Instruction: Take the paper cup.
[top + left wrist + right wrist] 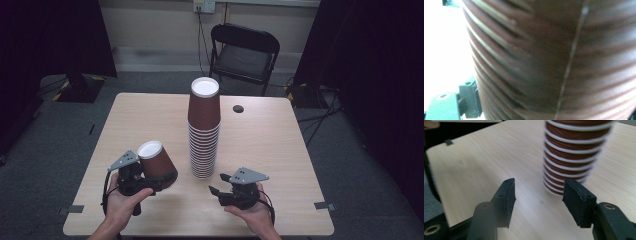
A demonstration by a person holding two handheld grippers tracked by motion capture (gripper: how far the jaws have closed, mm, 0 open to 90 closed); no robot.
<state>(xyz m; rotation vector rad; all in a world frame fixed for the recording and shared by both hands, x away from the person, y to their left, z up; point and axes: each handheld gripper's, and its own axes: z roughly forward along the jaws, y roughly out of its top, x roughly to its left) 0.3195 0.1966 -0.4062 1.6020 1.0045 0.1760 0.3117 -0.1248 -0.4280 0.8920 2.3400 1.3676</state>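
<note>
My left tongs clamp a brown paper cup, tilted, bottom up, just above the bench. My right tongs stand apart, empty, near the stack's base. I should steady the cup stack low — gently, without toppling it.

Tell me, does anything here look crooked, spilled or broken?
Nothing is spilled or broken. The single brown paper cup is upside down and tilted in the left hand-held gripper, while the stack of upside-down cups stands straight on the table.
</note>
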